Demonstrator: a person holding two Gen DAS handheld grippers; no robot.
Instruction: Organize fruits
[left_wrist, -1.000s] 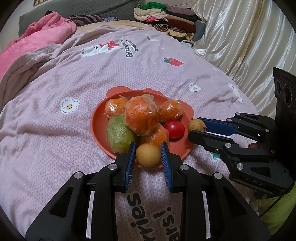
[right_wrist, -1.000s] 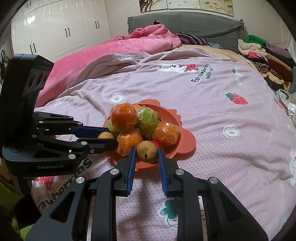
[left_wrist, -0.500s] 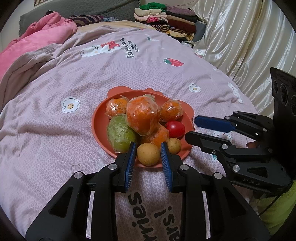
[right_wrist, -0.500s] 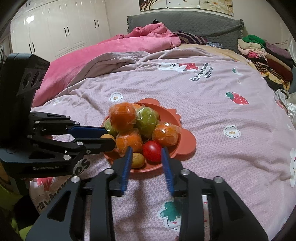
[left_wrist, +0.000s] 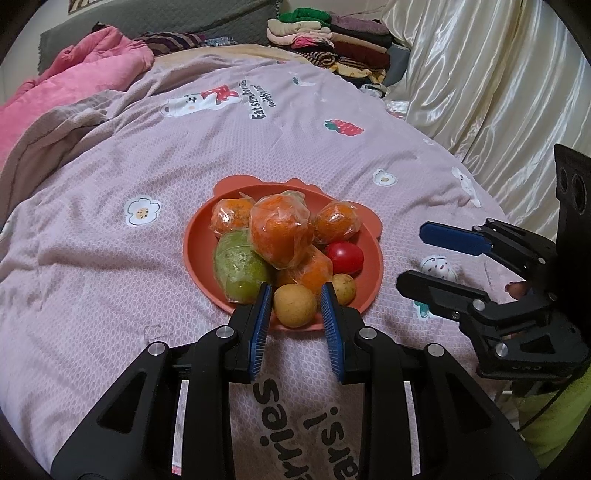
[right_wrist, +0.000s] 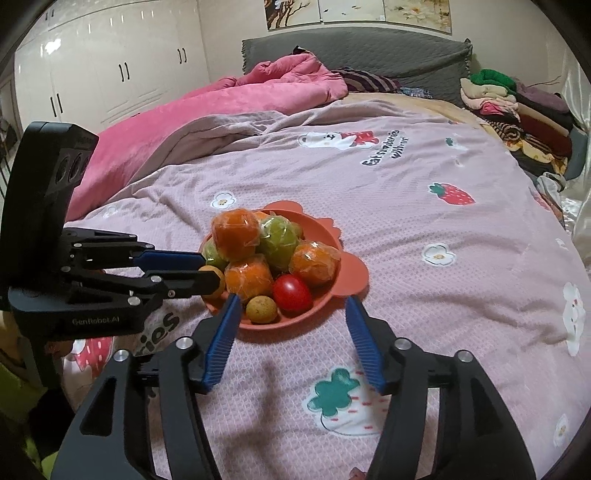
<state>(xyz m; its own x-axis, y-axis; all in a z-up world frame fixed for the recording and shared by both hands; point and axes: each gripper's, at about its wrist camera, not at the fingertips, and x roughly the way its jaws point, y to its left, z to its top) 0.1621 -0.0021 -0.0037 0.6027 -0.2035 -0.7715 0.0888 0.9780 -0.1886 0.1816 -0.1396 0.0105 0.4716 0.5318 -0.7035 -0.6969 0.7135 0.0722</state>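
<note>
A round orange plate (left_wrist: 192, 254) with small ear-shaped tabs sits on a pink bedspread (left_wrist: 110, 288) printed with flowers and strawberries. Heaped on the plate are plastic-wrapped oranges (left_wrist: 280, 232), a wrapped green fruit (left_wrist: 240, 266) and a red tomato (left_wrist: 344, 257), with a small tan fruit (right_wrist: 261, 309) lying loose at the near rim, just beside the tomato. The left gripper (left_wrist: 295, 299) reaches over the plate's near edge, its blue pads pinching a round yellow fruit (left_wrist: 294, 305) that is right at the rim. The right gripper (right_wrist: 291, 314) hovers just short of the plate; its jaws have just been opening and now stand spread with nothing between them, the tan fruit and tomato lying beyond its tips. The two grippers crowd the same near side of the plate, the left one's fingers crossing in from the side in the right wrist view. The far and outer sides of the plate are bare bedspread with free room. Further back lie a crumpled pink quilt (right_wrist: 221, 99) and a pile of folded clothes (right_wrist: 517, 103); cream satin fabric (left_wrist: 480, 74) borders the bed edge close to the right gripper.
</note>
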